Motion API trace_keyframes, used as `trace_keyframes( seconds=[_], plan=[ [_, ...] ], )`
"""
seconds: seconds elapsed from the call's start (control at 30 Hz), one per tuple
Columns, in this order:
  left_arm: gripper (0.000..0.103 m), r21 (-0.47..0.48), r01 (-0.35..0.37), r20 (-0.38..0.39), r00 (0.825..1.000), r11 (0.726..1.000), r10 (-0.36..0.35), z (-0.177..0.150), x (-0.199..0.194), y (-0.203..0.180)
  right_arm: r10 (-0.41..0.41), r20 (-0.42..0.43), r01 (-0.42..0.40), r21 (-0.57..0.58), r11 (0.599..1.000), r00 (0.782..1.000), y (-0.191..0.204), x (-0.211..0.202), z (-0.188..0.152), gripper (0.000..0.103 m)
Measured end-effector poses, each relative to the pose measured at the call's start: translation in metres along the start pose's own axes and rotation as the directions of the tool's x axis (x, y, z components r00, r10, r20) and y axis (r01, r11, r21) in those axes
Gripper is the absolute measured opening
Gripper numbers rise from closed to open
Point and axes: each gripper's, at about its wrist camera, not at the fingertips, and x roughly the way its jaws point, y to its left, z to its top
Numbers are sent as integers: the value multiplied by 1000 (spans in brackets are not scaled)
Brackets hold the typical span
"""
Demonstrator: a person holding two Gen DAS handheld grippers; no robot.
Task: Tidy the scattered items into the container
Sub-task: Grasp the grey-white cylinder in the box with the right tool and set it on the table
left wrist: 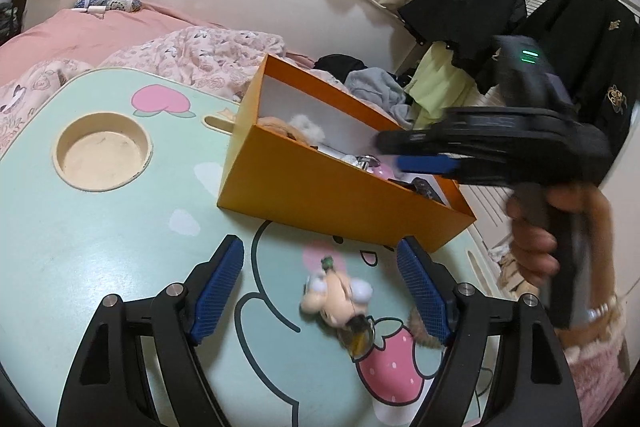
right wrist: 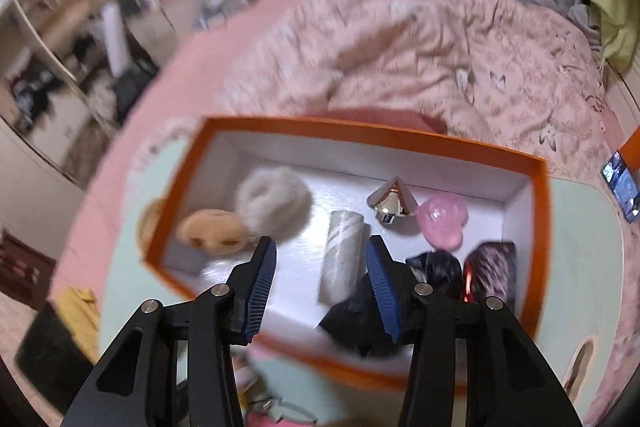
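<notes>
Doll (left wrist: 338, 301) is lying on the mint worktop (left wrist: 120, 227), between the blue fingers (left wrist: 218, 291) of the left gripper (left wrist: 320, 267) but not touching either; those fingers are standing wide, with the doll nearer their tips than their roots. Just beyond them the orange box (left wrist: 320, 195) is sitting on the worktop, apart from the doll. The right gripper (right wrist: 322, 255) is hovering over the box's open top, its fingers (right wrist: 262, 283) standing part-way open and gripping nothing. Below them, inside the box, a grey roll (right wrist: 340, 255) is lying in the gap, with a fluffy grey ring (right wrist: 272, 199), a tan toy (right wrist: 212, 233), a shiny metal piece (right wrist: 390, 205), a pink piece (right wrist: 442, 221) and dark items (right wrist: 436, 267) around it. A hand (left wrist: 536, 239) is holding the right gripper's handle.
</notes>
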Motion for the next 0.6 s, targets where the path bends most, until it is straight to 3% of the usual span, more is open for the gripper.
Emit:
trace_keyframes(
  seconds=[0.13,0.2,0.4,0.5,0.6],
  plan=[
    [79,-4,3,0,1000,1000,-3,2,0,0,-71,-113,69,-28,997,991,-1,31,8,41],
    [79,-5,3,1,1000,1000,-3,2,0,1,-82,-156,76,-38,996,984,-4,43,5,26],
    [79,-15,3,-1,1000,1000,-3,2,1,2,-52,-84,49,-38,998,995,-7,36,2,23],
    [79,-18,3,1,1000,1000,-3,1,1,2,9,40,-8,-10,1000,999,-7,11,0,23],
    [79,-18,2,1,1000,1000,-2,0,2,1,51,156,-49,-15,999,987,1,-26,-4,23]
  ],
)
